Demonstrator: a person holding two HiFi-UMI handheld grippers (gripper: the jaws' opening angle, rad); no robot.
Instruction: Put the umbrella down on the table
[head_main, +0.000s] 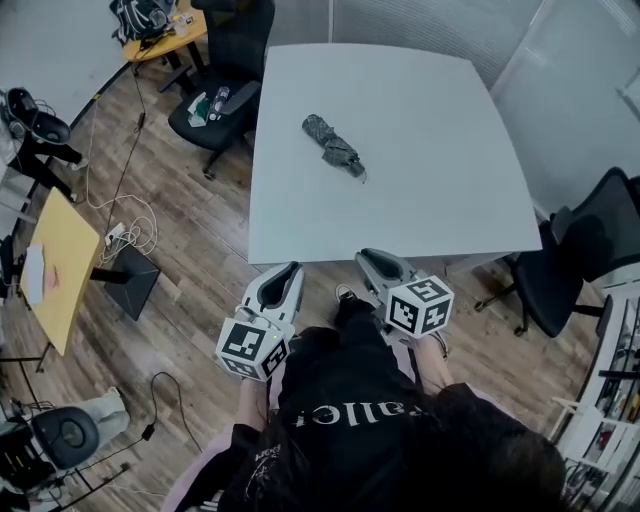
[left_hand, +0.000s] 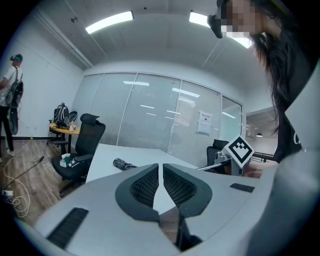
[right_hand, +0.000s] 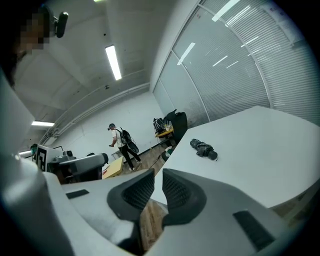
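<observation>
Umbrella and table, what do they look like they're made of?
Umbrella: dark grey fabric, probably synthetic canopy cloth, matte; it lies folded in soft, crumpled creases. Table: smooth pale top, likely laminate or painted board, low sheen; the colour is even and no grain shows.

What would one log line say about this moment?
umbrella: folded, lying on table | left gripper: empty, off table | right gripper: empty, off table

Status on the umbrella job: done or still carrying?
Done: the folded umbrella lies flat on the white table, with neither tool touching it. In hand: nothing. The left tool and right tool are by the table's near edge, close to the person, with nothing between their jaws. Left: nothing visible.
</observation>
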